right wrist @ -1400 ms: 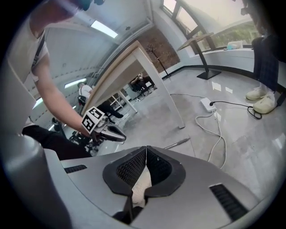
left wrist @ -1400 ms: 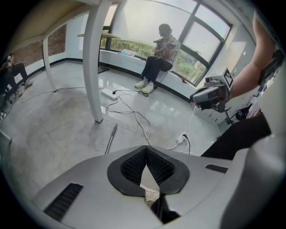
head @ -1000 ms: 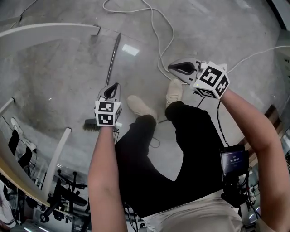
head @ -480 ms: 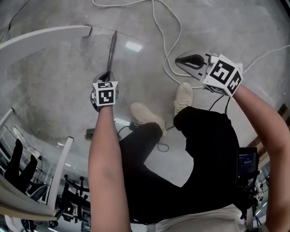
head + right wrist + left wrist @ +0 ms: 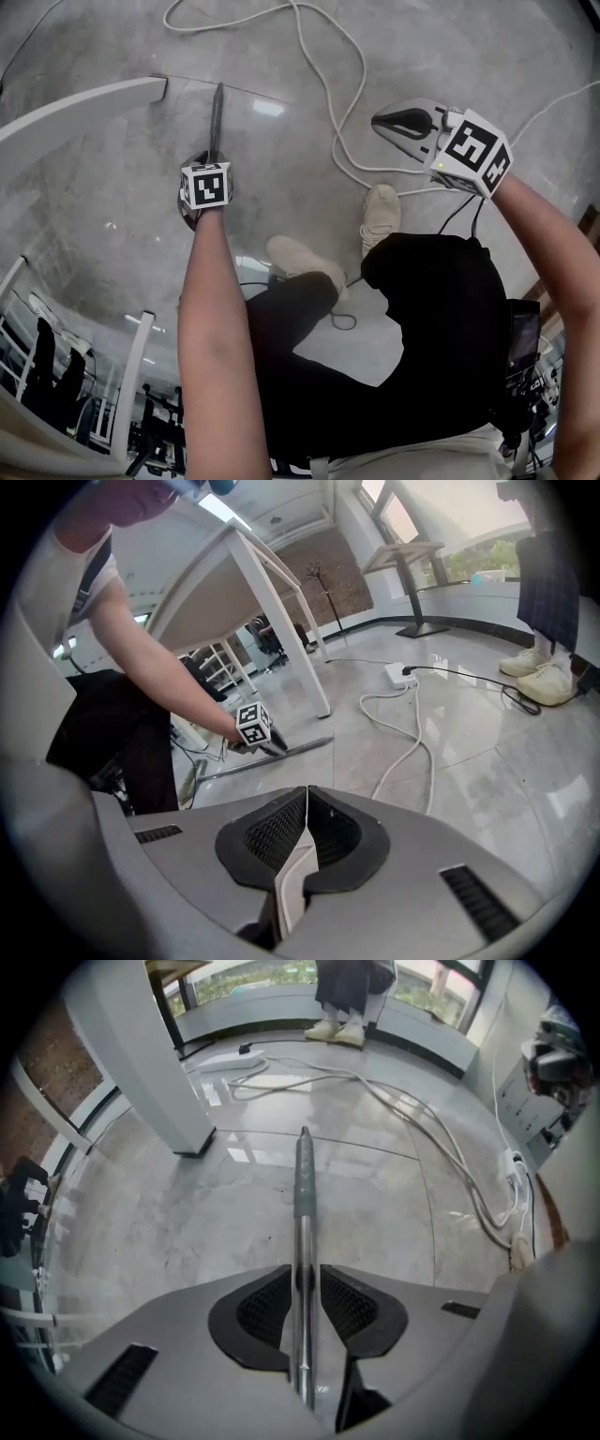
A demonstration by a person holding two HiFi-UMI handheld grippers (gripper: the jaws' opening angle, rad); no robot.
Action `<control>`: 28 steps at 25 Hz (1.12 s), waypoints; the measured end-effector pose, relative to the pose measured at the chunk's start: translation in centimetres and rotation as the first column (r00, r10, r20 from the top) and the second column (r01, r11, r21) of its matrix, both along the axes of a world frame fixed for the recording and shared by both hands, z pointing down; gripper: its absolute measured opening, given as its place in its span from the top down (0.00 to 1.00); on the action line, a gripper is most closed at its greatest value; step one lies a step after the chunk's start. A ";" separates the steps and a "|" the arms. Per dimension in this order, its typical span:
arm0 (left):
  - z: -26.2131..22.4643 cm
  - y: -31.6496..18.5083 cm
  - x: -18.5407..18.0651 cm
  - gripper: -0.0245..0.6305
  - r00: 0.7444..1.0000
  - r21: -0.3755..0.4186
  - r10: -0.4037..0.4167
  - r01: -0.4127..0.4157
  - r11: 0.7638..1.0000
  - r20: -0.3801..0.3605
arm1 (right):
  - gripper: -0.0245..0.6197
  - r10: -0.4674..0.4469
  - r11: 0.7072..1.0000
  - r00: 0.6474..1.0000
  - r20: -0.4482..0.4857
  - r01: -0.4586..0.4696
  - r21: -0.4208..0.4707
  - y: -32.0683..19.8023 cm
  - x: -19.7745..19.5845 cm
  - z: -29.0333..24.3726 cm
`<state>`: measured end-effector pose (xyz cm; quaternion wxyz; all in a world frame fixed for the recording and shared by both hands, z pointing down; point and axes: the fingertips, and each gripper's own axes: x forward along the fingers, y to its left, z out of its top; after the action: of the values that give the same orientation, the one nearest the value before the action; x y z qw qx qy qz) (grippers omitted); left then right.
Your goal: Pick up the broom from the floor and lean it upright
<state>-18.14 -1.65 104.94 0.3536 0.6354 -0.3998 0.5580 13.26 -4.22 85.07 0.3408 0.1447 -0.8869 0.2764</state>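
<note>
Dropping to the floor (image 5: 103, 216) at the left, the left gripper (image 5: 306, 1277) has come down since a second ago and now straddles the broom handle (image 5: 303, 1194), its jaws opening around it, pads (image 5: 267, 1309) not yet pressing. The broom (image 5: 217, 112) lies flat, handle pointing far, brush end hidden by the arm (image 5: 211, 309). Right of the white cable (image 5: 322, 89), the right gripper (image 5: 307, 794) hangs lower too, jaws closed on nothing. Closing on the handle looks next; lifting has not begun.

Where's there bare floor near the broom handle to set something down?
In the head view, bare concrete lies left of the broom handle, below the white table leg, and between the handle and the white cable. Right of that it's crowded: cable loops and shoes.
</note>
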 end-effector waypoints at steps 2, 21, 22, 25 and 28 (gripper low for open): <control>0.8 0.1 -0.1 0.81 1.000 -0.030 -0.012 0.013 0.999 0.017 | 0.94 0.010 1.000 1.000 -0.012 -0.010 -0.006 0.0 0.3 0.3; -15.6 4.9 1.2 0.85 0.997 0.095 0.057 -0.051 0.994 -0.053 | 0.94 -0.013 0.997 0.999 0.049 0.017 -0.069 3.9 -3.3 -11.2; -16.9 5.4 1.2 0.85 0.997 0.102 0.060 -0.055 0.993 -0.054 | 0.94 -0.018 0.997 0.998 0.054 0.022 -0.072 4.1 -3.6 -12.2; -21.9 7.5 1.2 0.85 0.996 0.114 0.071 -0.064 0.991 -0.057 | 0.94 -0.056 0.995 0.996 0.064 0.061 -0.081 4.9 -4.5 -16.3; -27.5 9.5 0.5 0.85 0.996 0.139 0.064 -0.056 0.989 -0.058 | 0.94 -0.111 0.989 0.992 0.068 0.117 -0.091 5.8 -5.0 -21.0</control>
<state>-17.67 7.87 77.43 0.3045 0.6870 -0.4067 0.5195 8.23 1.61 64.09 0.3345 0.0687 -0.8898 0.3027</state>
